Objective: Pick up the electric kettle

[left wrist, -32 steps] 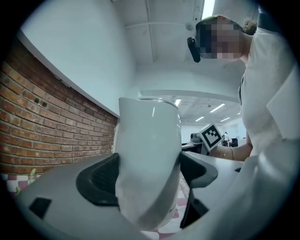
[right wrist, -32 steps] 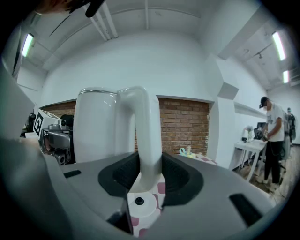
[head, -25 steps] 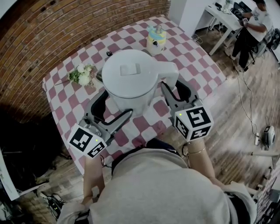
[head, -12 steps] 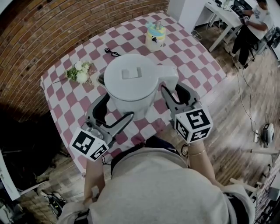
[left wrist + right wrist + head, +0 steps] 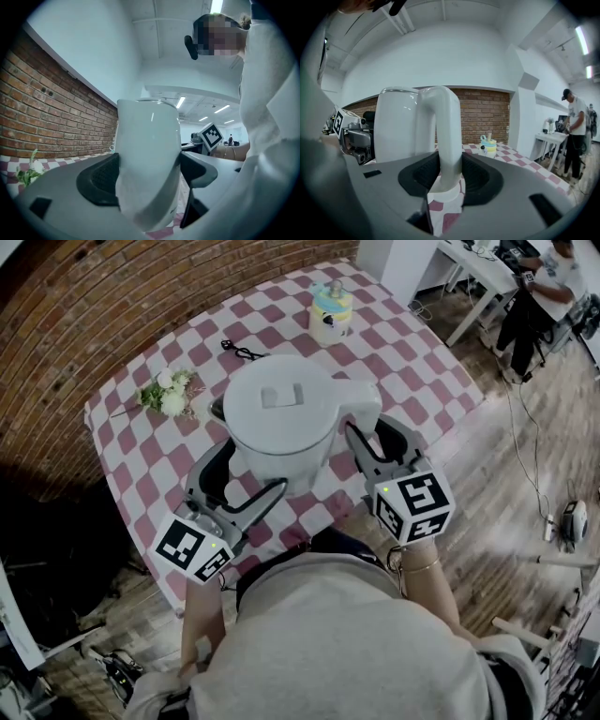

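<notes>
The white electric kettle [image 5: 281,418] hangs above the checked table, held from both sides. My left gripper [image 5: 242,474] is shut on its body, the dark pads [image 5: 101,180] pressing the white wall [image 5: 147,159] on either side. My right gripper [image 5: 375,442] is shut on the curved handle [image 5: 361,399]. In the right gripper view the handle [image 5: 443,136] stands upright between the pads [image 5: 480,178], with the kettle body [image 5: 396,124] to its left. The lid faces up and is closed.
Below lies a red-and-white checked table [image 5: 412,362] with a small bunch of flowers [image 5: 169,395], black glasses [image 5: 239,351] and a yellow-and-blue container [image 5: 330,315]. A brick wall runs behind. At the far right a person [image 5: 534,296] stands at a white desk.
Both grips stay as they were. The kettle has sunk slightly, and the black glasses now show clear beyond the lid.
</notes>
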The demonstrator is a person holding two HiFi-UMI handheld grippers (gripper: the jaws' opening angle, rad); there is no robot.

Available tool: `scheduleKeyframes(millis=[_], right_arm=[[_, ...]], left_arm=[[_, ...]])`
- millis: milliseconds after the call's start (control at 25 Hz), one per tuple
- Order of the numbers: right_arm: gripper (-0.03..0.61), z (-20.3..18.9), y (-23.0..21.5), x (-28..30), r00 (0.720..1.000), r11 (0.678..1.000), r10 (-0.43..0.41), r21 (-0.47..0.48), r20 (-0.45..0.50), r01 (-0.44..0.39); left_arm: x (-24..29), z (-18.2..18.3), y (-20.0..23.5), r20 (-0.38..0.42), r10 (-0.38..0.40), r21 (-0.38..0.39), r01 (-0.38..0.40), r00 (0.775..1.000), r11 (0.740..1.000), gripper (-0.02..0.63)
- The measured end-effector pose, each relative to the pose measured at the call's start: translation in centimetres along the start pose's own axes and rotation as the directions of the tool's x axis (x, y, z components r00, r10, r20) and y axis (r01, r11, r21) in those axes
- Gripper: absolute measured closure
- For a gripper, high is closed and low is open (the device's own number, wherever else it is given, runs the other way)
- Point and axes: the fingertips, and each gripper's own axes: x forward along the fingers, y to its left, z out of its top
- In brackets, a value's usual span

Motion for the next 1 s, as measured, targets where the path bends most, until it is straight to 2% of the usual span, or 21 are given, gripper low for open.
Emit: scheduleKeyframes(millis=[1000], right_arm=[[0.431, -0.47, 0.68, 0.55, 1.0, 1.0, 0.019, 0.0, -0.001, -0.019]], left_arm=[[-0.55, -0.04, 0.44, 0.011, 0.029, -0.01, -0.029, 1.0, 1.0, 0.201]])
